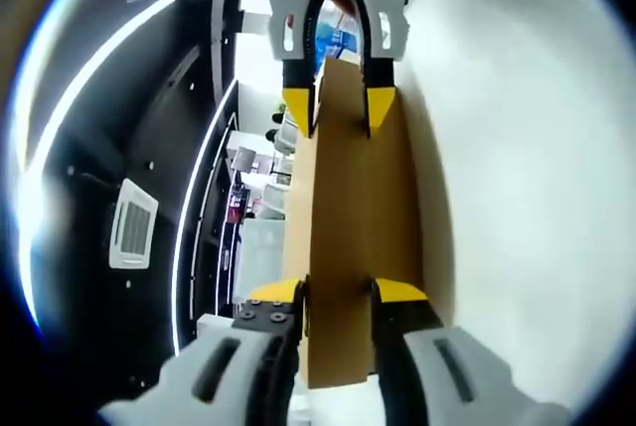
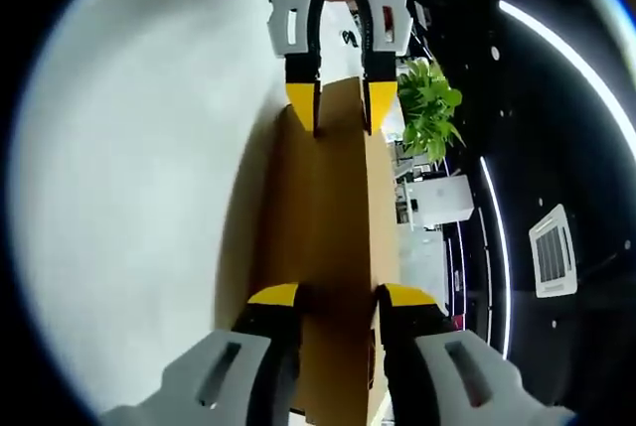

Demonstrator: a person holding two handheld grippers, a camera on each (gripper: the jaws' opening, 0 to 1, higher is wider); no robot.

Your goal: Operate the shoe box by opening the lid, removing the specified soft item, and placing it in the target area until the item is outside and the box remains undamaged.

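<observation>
You are gripping the brown cardboard lid [image 1: 360, 237] of the shoe box between both tools, one at each end. Your left tool [image 1: 338, 299] is clamping the near edge, and your right tool [image 2: 336, 299] is pinching the opposite edge, above the white tabletop [image 2: 129, 198].

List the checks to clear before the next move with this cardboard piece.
1. Left tongs closed on the cardboard panel: ok.
2. Right tongs closed on its opposite end: ok.
3. Panel straight and untorn between the two grips: ok.
4. Soft item located: cannot tell.
5. Target area located: cannot tell.
</observation>
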